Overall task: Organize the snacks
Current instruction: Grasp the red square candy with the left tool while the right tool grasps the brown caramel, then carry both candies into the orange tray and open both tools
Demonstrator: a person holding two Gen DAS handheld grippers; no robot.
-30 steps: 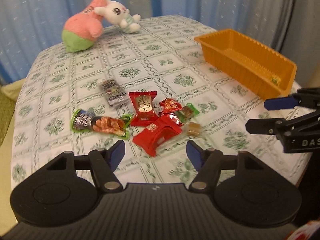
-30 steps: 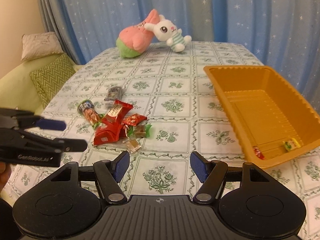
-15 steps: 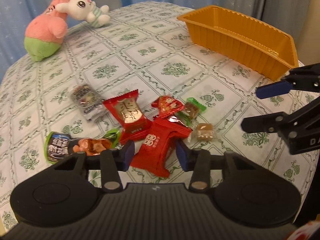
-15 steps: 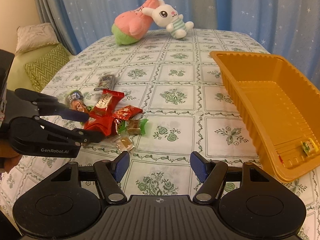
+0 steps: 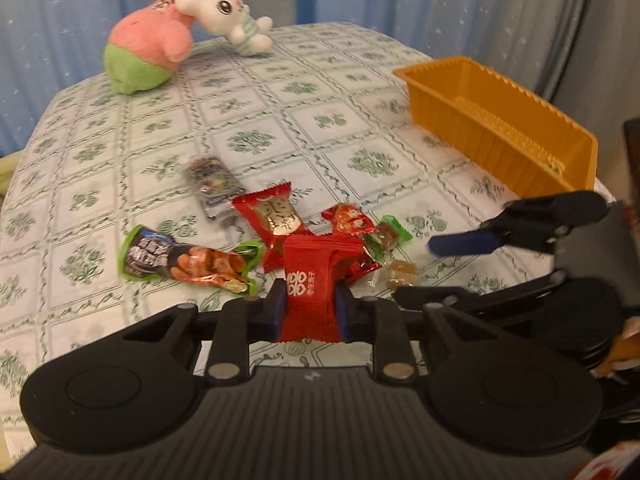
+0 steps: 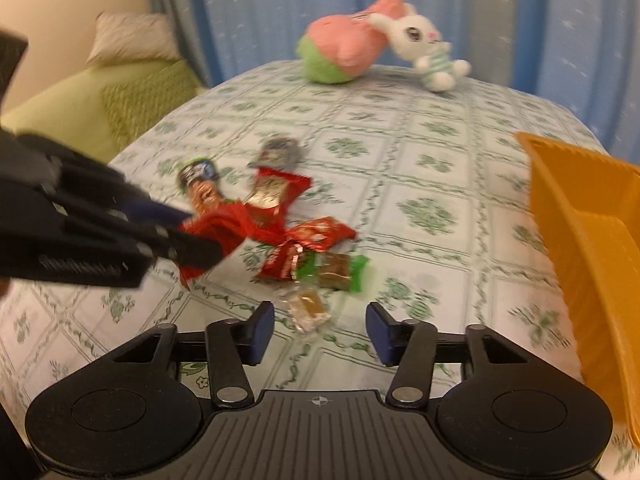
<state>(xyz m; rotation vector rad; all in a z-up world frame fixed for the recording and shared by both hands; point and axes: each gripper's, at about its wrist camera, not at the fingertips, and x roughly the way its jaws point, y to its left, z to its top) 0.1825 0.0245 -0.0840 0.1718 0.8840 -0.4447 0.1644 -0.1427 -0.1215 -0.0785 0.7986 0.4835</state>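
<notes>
Left gripper [image 5: 308, 312]: a second ago its jaws stood wide with bare cloth between them; they have closed since and now clench the red packet [image 5: 310, 284], blue pads pressed on both its sides, lower centre of the left view. In the right view the packet [image 6: 218, 226] shows as a red blur at the tip of that gripper, left of centre.

Right gripper [image 6: 320, 330]: jaws have just been narrowing, still parted, nothing pinched. The clear-wrapped brown candy [image 6: 306, 306] lies on the cloth just ahead of the gap, where before the pads framed bare cloth. In the left view this gripper [image 5: 448, 268] enters from the right edge, lower and nearer the pile than earlier.

Snack pile, centre of table [image 5: 280, 128]:
- red-and-gold packet [image 5: 276, 216], partly under the held packet
- green-ended nut bag [image 5: 188, 264], left
- dark silver packet [image 5: 214, 184], behind
- small red candy [image 5: 352, 218]
- green-wrapped candy [image 5: 386, 236]

Orange tray [image 5: 500, 128]: right side of the left view; in the right view [image 6: 584, 240] cut off by the frame edge, its floor and contents not readable.

Plush toys [image 5: 160, 40]: far table edge, unmoved.

Right view smeared by motion; packet print illegible.
</notes>
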